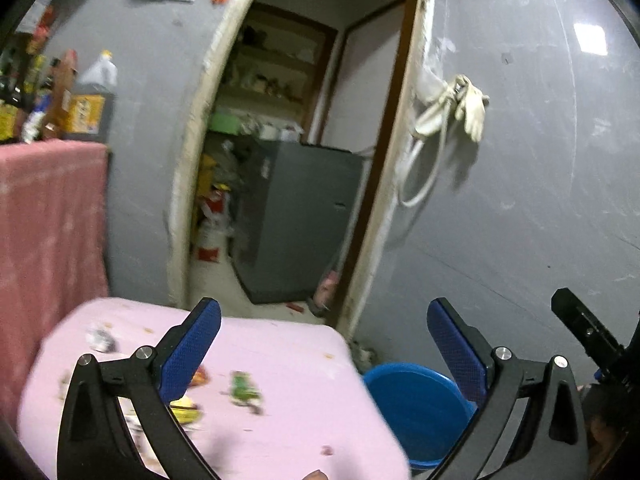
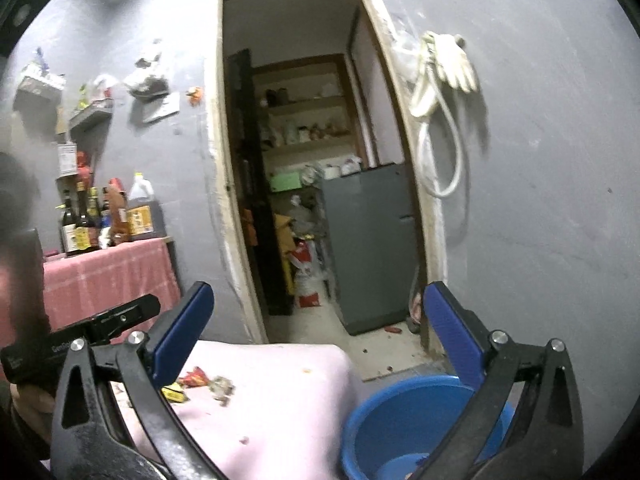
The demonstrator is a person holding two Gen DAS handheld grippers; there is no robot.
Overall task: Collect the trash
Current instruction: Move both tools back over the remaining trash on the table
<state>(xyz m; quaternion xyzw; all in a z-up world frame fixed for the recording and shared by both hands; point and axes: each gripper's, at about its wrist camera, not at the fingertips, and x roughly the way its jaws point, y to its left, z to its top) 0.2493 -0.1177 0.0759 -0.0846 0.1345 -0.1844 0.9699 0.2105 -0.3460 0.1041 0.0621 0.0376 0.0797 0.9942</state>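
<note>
Well, both claws gape wide and hold nothing: the left gripper (image 1: 324, 344) hangs over the pink table (image 1: 288, 420), where wrappers (image 1: 244, 390) lie scattered. Right gripper (image 2: 320, 328) hovers above the table's rounded edge, blue bucket (image 2: 384, 432) just beside.

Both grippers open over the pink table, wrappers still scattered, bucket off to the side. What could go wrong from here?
1. The small wrappers, such as the green wrapper and red wrapper, lie flat on the soft pink tablecloth; a gripper might pinch cloth along with them.
2. The round blue plastic bucket sits below the table edge, so a release from table height may miss it.
3. The left gripper and right gripper are close together and might collide.
</note>
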